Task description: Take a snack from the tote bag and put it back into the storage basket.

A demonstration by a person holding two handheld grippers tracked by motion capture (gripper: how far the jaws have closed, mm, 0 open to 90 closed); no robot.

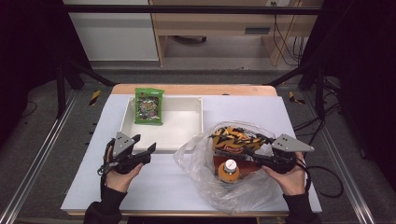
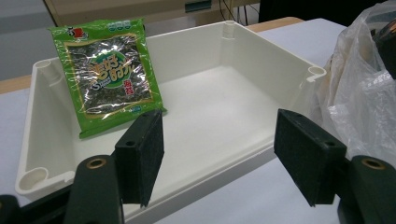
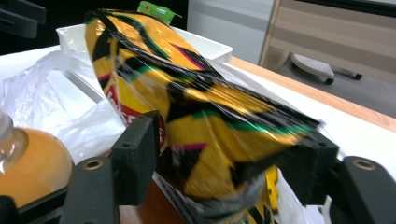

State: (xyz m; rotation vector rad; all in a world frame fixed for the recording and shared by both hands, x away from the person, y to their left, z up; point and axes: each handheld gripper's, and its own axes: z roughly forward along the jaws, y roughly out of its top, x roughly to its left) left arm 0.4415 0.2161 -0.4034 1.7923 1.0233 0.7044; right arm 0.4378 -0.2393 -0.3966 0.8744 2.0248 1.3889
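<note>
Light falls from overhead onto the pale table (image 1: 163, 186), bright at centre; the left and right edges of the high view sink into darkness. Glare glints off the plastic bag (image 1: 205, 182) and the yellow snack packet (image 3: 205, 121), which is motion-blurred in the right gripper view. Background soft.

Free room and obstacles. Most of the white tray (image 1: 196, 122) floor lies bare; a green seaweed packet (image 1: 149, 106) leans against its far-left wall. The crumpled plastic bag (image 1: 196, 161), holding an orange bottle (image 1: 228, 171), crowds the tray's near-right corner. The counter (image 1: 163, 182) between the hands is open.
</note>
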